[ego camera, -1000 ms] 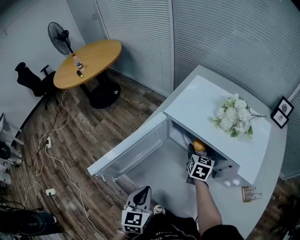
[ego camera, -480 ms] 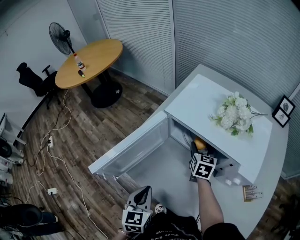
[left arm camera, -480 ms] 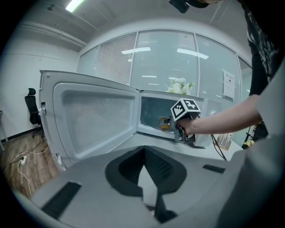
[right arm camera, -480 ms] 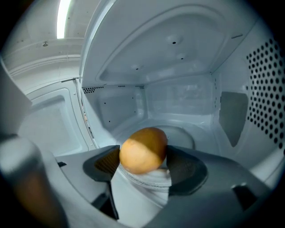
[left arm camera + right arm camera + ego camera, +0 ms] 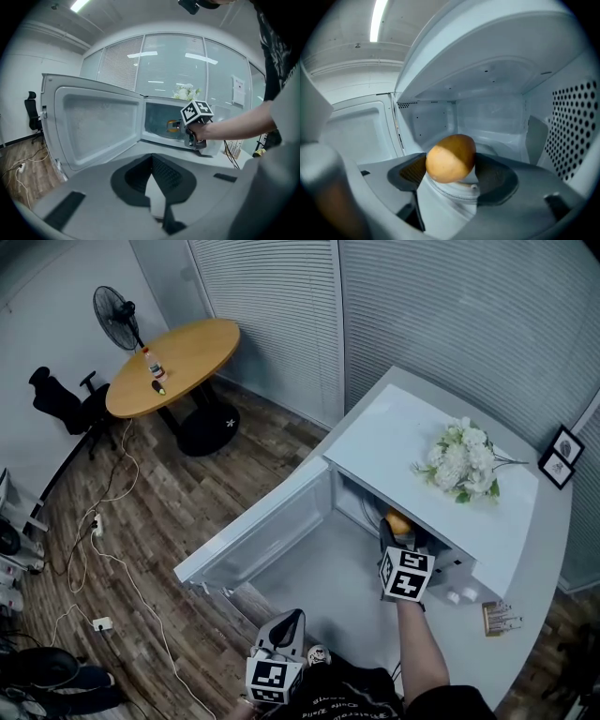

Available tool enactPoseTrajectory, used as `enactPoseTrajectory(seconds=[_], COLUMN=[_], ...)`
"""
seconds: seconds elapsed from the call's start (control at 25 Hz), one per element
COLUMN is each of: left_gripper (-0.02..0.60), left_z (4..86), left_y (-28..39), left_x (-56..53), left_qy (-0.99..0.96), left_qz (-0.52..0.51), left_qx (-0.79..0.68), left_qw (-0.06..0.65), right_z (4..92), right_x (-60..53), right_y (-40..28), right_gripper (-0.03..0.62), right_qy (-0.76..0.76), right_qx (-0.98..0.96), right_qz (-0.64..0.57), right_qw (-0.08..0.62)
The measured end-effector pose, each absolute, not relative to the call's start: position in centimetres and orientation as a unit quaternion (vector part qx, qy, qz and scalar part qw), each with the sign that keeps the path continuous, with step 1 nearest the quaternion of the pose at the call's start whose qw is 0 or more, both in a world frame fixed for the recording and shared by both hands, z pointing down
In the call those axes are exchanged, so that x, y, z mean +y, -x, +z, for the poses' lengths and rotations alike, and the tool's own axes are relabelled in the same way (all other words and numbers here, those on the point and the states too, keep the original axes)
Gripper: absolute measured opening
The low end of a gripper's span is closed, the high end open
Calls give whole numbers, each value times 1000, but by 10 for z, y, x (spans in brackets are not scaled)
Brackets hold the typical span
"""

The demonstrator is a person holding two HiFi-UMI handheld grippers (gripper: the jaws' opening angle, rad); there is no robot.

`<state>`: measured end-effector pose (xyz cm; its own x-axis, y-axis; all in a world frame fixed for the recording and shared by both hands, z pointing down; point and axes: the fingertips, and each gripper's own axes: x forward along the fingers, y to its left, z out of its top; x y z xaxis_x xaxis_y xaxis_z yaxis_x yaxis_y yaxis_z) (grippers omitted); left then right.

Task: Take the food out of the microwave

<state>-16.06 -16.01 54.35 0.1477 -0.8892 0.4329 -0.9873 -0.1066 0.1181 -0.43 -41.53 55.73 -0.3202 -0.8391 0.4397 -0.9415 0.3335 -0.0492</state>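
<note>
A round orange-brown piece of food (image 5: 450, 158) hangs just above the white plate (image 5: 451, 193) inside the open microwave (image 5: 403, 442). My right gripper (image 5: 452, 171) reaches into the oven's mouth. Its jaws have just been closing, and they are now shut on the food. From the head view the food (image 5: 397, 519) peeks out past the right gripper (image 5: 398, 532). In the left gripper view the food (image 5: 173, 125) shows orange in the cavity. My left gripper (image 5: 151, 159) stays back near my body, shut and holding nothing; the head view shows the left gripper (image 5: 290, 618) low down.
The microwave door (image 5: 262, 540) swings wide to the left. White flowers (image 5: 459, 460) lie on the oven's top. A photo frame (image 5: 561, 456) and a small card holder (image 5: 500, 618) stand on the white counter. A round wooden table (image 5: 173, 357), a fan and floor cables are far left.
The right gripper has risen slightly in the oven's mouth with the food between its jaws. The left gripper has stayed where it was.
</note>
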Motion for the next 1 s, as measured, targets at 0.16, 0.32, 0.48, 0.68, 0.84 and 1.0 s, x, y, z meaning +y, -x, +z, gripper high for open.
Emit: enactPoseTrajectory(seconds=[0.16, 0.32, 0.48, 0.68, 0.84, 1.0], left_gripper=[8, 8, 8, 8, 8, 8], left_z=[544, 544, 544, 541, 541, 539], left_y=[160, 160, 156, 151, 152, 151], left_x=[-157, -155, -152, -151, -151, -152], left_qy=[-734, -734, -739, -746, -746, -750], left_qz=[124, 118, 120, 115, 107, 101], left_qx=[-640, -641, -637, -630, -632, -629], left_qw=[191, 191, 185, 179, 182, 180], right_z=[552, 548, 547, 544, 541, 538], right_x=[-408, -398, -388, -376, -366, -355], right_y=[4, 2, -3, -9, -12, -13], right_gripper=[331, 331, 330, 330, 330, 330], right_qy=[-554, -552, -550, -551, -551, -547], right_qx=[-801, -802, -803, -803, -803, -807], right_qz=[145, 140, 136, 134, 130, 126], right_qw=[173, 178, 182, 185, 185, 186])
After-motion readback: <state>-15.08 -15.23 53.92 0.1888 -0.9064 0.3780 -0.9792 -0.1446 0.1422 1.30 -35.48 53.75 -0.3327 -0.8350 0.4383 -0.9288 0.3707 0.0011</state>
